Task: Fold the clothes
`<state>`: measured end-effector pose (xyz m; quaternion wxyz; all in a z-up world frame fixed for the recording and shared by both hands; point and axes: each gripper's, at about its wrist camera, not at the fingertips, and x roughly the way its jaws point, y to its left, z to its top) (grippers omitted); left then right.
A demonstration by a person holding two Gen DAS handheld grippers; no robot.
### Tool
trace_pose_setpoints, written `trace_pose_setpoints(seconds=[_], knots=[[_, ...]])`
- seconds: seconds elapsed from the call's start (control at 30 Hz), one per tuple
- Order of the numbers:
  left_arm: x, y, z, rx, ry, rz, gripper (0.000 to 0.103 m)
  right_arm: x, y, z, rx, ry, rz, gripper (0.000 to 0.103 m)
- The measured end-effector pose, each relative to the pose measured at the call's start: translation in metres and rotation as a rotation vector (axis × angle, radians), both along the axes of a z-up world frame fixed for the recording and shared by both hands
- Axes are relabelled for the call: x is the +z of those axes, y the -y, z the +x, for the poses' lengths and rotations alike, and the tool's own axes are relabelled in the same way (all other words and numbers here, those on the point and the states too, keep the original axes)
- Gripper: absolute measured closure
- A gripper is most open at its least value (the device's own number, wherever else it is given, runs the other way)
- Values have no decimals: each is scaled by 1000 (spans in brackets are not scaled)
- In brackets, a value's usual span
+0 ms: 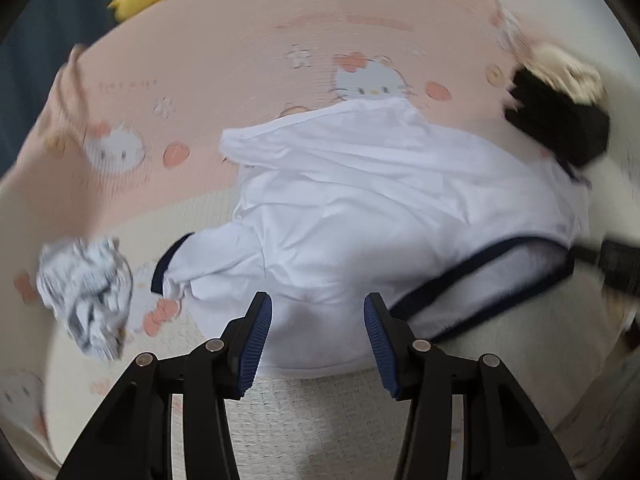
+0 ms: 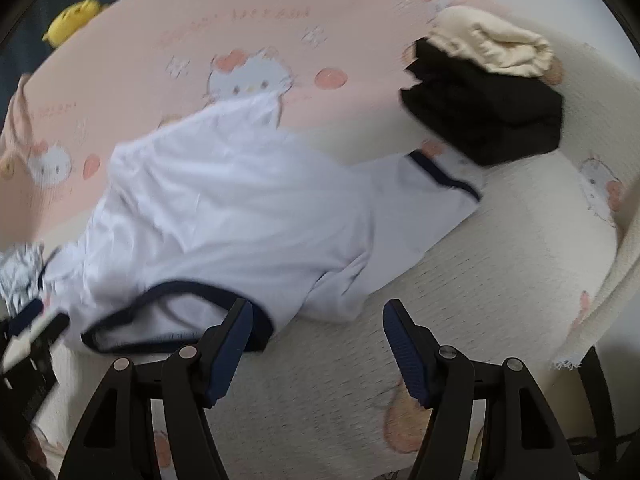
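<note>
white shirt (image 2: 224,200) on bedsheet (image 2: 500,260), tool (image 2: 318,344) open

A home bedroom is showing here: a bed (image 2: 500,264) is lying under a pink and cream sheet (image 1: 224,44) printed with cartoon cats. A yellow plush toy (image 2: 74,19) is sitting at its far edge. Folded clothes (image 2: 486,98) are stacking up on the bed beside a spread white shirt (image 1: 360,200).
</note>
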<state>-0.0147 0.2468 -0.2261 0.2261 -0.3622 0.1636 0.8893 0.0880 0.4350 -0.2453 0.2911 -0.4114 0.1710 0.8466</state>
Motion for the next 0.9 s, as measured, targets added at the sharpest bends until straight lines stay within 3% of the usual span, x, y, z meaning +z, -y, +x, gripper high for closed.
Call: trace_pose_setpoints(seconds=[0.17,0.37,0.43,0.57,0.63,0.7,0.77,0.9], knots=[[-12,-12,1,-30,39,-32,58,-15,8,-13,26,92,61,36],[-33,-32,9,-86,64,-118,58,-16,1,-9,-6,83,59,36],[-41,-43,10,-92,29,-200,58,-17,1,-12,6,95,70,36],[-50,-60,12,-90,-103,-316,58,-20,16,-25,46,152,206,36],[-58,-67,16,-105,-205,-398,55,-21,26,-33,75,177,299,36],[-63,-70,19,-113,-280,-447,46,-23,36,-42,106,203,387,36],[-64,-68,22,-105,-311,-451,44,-30,41,-49,137,228,430,36],[-61,-58,14,-63,-251,-392,43,-37,51,-52,163,246,499,36]])
